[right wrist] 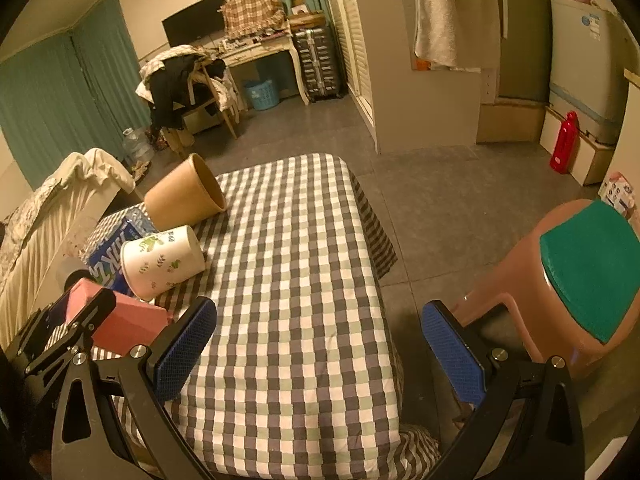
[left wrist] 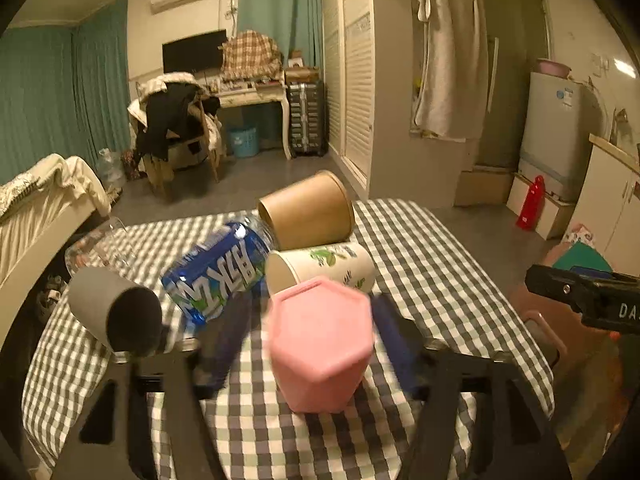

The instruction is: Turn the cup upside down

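A: Pink cup (left wrist: 320, 344), faceted, sits base-up on the checked tablecloth (left wrist: 432, 280), right between the left gripper (left wrist: 312, 344) fingers. Mark it?

B: Base is facing the lens, mouth seems down on the cloth. Looks flipped already, my read. Are the fingers clamped?

A: Blue pads (left wrist: 394, 344) are motion-blurred on both sides of it. Gaps show either side, so I'd say released, not squeezing. Not fully sure with the blur.

B: Right wrist view agrees: left gripper (right wrist: 72, 316) is alongside the pink cup (right wrist: 128, 320), cup resting on the table. Right gripper (right wrist: 320, 356)?

A: Spread wide, holding nothing, hanging over the bare near end of the cloth.

B: Step: release and back off after the flip. Next move needs a straight pull-back so the pads don't clip the cup.

A: Clutter close behind: white printed cup (left wrist: 320, 268), brown paper cup (left wrist: 308, 214), blue bottle (left wrist: 218, 274), grey cup (left wrist: 116, 312), all lying on their sides.

B: Those are distractors unless they count as more cups.
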{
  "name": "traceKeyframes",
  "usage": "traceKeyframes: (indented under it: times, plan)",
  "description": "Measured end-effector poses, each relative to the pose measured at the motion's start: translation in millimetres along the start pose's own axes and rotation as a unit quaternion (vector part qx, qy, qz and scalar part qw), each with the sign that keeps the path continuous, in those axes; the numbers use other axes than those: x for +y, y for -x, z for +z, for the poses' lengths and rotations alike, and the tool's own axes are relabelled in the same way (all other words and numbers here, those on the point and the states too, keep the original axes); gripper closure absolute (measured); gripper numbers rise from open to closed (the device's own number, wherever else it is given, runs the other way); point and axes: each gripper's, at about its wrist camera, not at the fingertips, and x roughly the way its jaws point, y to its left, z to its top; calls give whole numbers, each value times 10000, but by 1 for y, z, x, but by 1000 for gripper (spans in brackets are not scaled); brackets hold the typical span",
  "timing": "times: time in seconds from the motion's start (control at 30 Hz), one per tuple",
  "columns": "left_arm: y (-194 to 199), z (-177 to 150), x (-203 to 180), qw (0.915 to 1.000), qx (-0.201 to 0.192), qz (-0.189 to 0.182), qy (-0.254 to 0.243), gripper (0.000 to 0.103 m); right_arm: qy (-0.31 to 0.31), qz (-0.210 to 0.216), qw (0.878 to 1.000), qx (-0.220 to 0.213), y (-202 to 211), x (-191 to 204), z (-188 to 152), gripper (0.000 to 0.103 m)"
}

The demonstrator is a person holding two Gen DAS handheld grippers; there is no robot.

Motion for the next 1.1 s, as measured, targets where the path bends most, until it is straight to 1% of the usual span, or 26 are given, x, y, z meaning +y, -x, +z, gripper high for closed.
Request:
traceKeyframes:
  times: [0.03, 0.1, 0.17, 0.3, 0.43, 0.6, 0.77, 0.83, 0.87, 0.93, 0.97, 1.03, 1.1]
  plan:
    - [5, 2, 0, 9999, -111, 41, 16, 20, 52, 21, 10000, -70, 3, 2, 0, 0]
    - [13, 4, 2, 9997, -256, 28, 41, 19, 172, 88, 9995, -236, 11, 7, 0, 0]
    - [21, 6, 3, 9994, -333, 53, 84, 14, 284, 165, 9987, -384, 18, 11, 0, 0]
    - [42, 7, 11, 9982, -522, 149, 244, 13, 602, 385, 9946, -746, 36, 23, -4, 0]
    - [63, 1, 21, 9964, -712, 258, 384, 8, 1040, 558, 9865, -1138, 55, 35, -14, 0]
    - [84, -12, 27, 9940, -878, 437, 493, 2, 1514, 549, 9744, -1572, 73, 49, -27, 0]
    - [92, -27, 36, 9915, -985, 520, 676, 0, 1748, 561, 9680, -1710, 75, 56, -45, 0]
    - [95, -36, 39, 9907, -1016, 559, 712, 0, 1808, 579, 9655, -1781, 74, 61, -61, 0]
    - [95, -40, 41, 9904, -1021, 589, 716, 0, 1741, 634, 9656, -1822, 74, 61, -69, 0]
    - [95, -50, 44, 9902, -998, 666, 710, 0, 1684, 873, 9668, -1710, 72, 65, -84, 0]
    - [95, -53, 45, 9903, -981, 683, 712, 0, 1730, 904, 9661, -1692, 71, 68, -89, 0]
    - [93, -58, 47, 9904, -952, 703, 719, 0, 1783, 773, 9652, -1751, 69, 74, -93, 0]
    - [92, -62, 48, 9903, -929, 725, 729, 0, 1699, 645, 9657, -1856, 68, 73, -94, 0]
